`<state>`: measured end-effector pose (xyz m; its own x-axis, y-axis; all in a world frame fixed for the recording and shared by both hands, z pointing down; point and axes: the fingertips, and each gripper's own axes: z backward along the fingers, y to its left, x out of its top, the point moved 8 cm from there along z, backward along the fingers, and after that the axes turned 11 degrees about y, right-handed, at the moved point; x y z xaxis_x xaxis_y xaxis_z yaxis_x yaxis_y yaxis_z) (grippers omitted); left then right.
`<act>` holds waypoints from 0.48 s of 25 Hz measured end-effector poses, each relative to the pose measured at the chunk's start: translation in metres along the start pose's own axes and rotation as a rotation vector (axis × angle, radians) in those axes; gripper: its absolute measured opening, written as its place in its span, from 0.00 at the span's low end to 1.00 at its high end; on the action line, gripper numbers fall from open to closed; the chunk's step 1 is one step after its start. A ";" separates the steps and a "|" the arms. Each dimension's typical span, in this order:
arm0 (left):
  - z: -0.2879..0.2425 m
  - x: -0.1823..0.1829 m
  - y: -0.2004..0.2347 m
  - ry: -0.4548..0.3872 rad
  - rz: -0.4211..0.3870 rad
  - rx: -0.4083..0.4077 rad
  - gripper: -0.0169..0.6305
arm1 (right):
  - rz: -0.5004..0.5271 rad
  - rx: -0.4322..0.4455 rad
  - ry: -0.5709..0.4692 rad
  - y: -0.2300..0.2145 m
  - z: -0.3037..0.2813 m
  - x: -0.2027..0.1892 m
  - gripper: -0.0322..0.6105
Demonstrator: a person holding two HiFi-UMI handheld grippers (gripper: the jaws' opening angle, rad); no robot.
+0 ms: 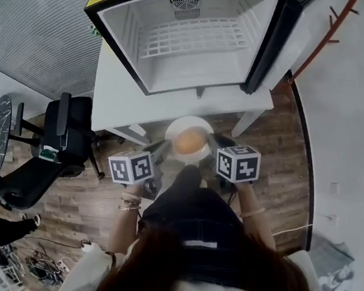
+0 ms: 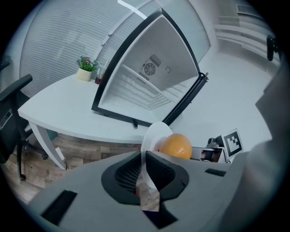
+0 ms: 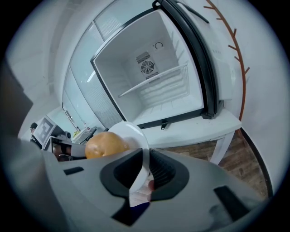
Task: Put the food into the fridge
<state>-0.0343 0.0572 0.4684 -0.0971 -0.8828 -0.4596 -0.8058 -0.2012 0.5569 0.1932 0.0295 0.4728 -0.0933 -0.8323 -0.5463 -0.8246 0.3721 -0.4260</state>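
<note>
Carrying is in hand: the white plate (image 1: 190,121) with a round orange fruit (image 1: 190,142) is pinched at opposite rims by the left tongs (image 2: 143,159) and right tongs (image 3: 147,165), off the surface's (image 1: 118,102) near edge; next, it is to be kept level and slid into the open fridge (image 1: 190,71).

**A:** How do the two grippers stand?

**B:** Side by side ahead of the body, both tipped downward; the left gripper (image 1: 167,149) bites the left edge of the plate (image 1: 188,121); its pads (image 2: 130,172) are pressed on the thin rim.

**A:** And the other?

**B:** The right gripper (image 1: 212,143) clamps the right edge of the plate the same way; its pads (image 3: 161,172) are close on the rim.

**A:** The arms?

**B:** The left forearm (image 1: 122,227) and the right forearm (image 1: 259,223) both reach forward from below the head camera; each wrist wears a thin band; the marker cubes face upward.
</note>
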 end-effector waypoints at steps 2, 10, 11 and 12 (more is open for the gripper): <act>-0.003 0.009 -0.004 -0.002 -0.009 -0.007 0.08 | -0.009 -0.006 -0.010 -0.004 0.002 0.006 0.13; -0.011 0.044 -0.011 0.002 -0.038 -0.022 0.08 | -0.042 -0.009 -0.037 -0.014 0.006 0.033 0.13; -0.011 0.049 -0.012 0.005 -0.045 -0.022 0.08 | -0.045 -0.010 -0.038 -0.015 0.007 0.036 0.13; -0.012 0.053 -0.014 0.007 -0.052 -0.023 0.08 | -0.048 -0.010 -0.041 -0.017 0.009 0.039 0.13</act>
<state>-0.0215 0.0080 0.4448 -0.0510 -0.8740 -0.4832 -0.7962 -0.2565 0.5480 0.2079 -0.0058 0.4522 -0.0305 -0.8317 -0.5544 -0.8330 0.3278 -0.4458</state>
